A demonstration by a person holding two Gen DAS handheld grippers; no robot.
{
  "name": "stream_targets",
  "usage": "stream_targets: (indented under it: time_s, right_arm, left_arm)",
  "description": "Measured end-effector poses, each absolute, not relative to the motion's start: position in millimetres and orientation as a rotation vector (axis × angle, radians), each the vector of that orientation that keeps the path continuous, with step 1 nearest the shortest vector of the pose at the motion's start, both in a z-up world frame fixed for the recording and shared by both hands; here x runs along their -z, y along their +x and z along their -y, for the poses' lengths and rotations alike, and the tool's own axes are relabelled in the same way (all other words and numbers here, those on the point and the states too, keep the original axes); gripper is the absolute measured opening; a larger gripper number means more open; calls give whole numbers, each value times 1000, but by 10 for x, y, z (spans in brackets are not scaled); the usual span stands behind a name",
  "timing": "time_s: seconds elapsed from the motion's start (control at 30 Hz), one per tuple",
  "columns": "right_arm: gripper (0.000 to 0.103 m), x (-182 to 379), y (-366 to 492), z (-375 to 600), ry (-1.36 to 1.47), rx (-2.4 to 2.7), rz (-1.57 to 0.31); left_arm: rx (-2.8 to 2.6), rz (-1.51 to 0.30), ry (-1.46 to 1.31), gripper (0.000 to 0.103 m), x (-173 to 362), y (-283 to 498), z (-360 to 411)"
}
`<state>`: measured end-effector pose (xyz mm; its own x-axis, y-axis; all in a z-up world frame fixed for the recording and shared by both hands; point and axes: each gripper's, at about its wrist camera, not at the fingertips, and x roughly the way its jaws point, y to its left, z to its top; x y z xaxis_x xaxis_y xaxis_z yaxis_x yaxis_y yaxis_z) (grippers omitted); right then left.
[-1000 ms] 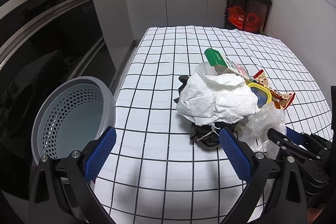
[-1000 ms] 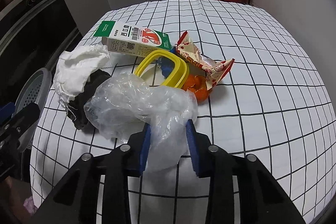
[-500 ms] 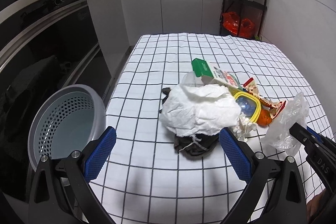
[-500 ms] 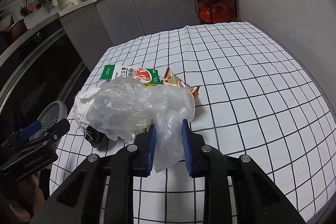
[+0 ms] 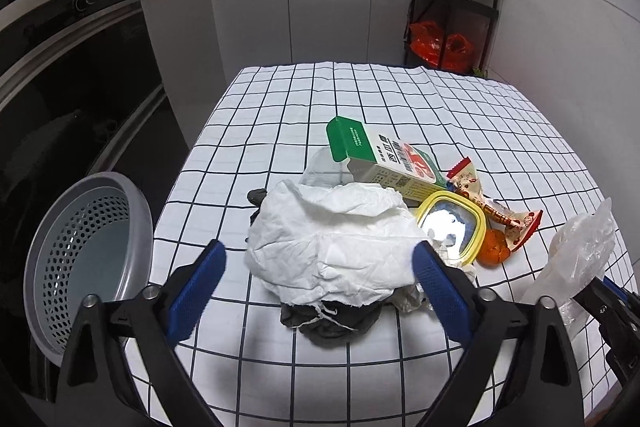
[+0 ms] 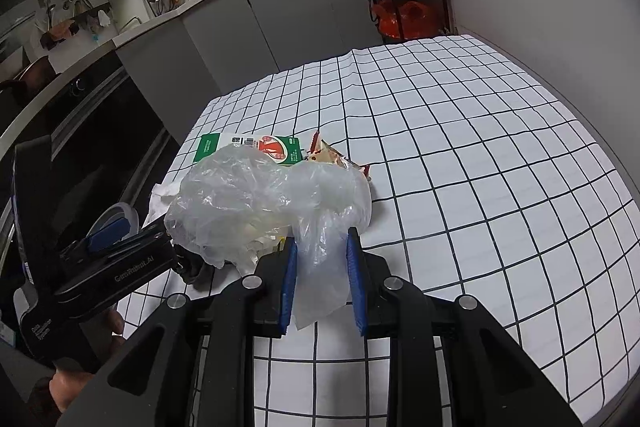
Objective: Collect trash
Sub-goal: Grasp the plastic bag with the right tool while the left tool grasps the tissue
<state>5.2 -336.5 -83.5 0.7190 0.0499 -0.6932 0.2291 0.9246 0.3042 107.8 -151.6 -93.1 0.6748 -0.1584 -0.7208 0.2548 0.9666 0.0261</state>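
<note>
Right tool (image 6: 322,279): clenched on the clear plastic bag (image 6: 256,203), bag bunched above the pads at frame centre, lifted clear of the bench (image 6: 480,187).
Left tool (image 5: 318,285): wide but closing, blue pads either side of the white crumpled paper (image 5: 332,247), not yet pressing it.
Trash pile: centre of left view; paper on a dark rag (image 5: 328,319), green carton (image 5: 380,163) behind, yellow-rimmed lid (image 5: 450,227), snack wrapper (image 5: 492,207) and orange peel (image 5: 494,253) to the right.
Basket (image 5: 132,203): lower left of left view, off the bench edge, seemingly empty.
Step in hand, judged: close on paper low enough to take rag too, or paper alone; avoid dragging the lid.
Open room: bare grid cloth at upper and right of both views.
Edges: bench's left edge near the pile; carry to the basket looks short and unobstructed.
Caution: bag hangs loose, could snag on the left tool.
</note>
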Motion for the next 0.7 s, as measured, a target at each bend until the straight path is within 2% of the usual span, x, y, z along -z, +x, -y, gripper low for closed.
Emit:
stream_targets:
  time_s: [0.13, 0.17, 0.33, 0.43, 0.7]
  right_arm:
    - [23, 826, 48, 3355, 386, 92, -764]
    - [23, 824, 47, 3351, 385, 90, -764]
    - [23, 821, 39, 3344, 384, 92, -760]
    - [23, 824, 38, 3341, 384, 91, -760]
    - [23, 825, 58, 3314, 378, 81, -761]
  left_arm:
    - [272, -809, 158, 58, 963, 1052, 1593]
    - [281, -812, 157, 56, 973, 1051, 1602]
    - [313, -813, 164, 21, 961, 1012, 1635]
    - [324, -815, 160, 14, 947, 997, 1625]
    - [321, -794, 125, 12, 781, 946, 1452]
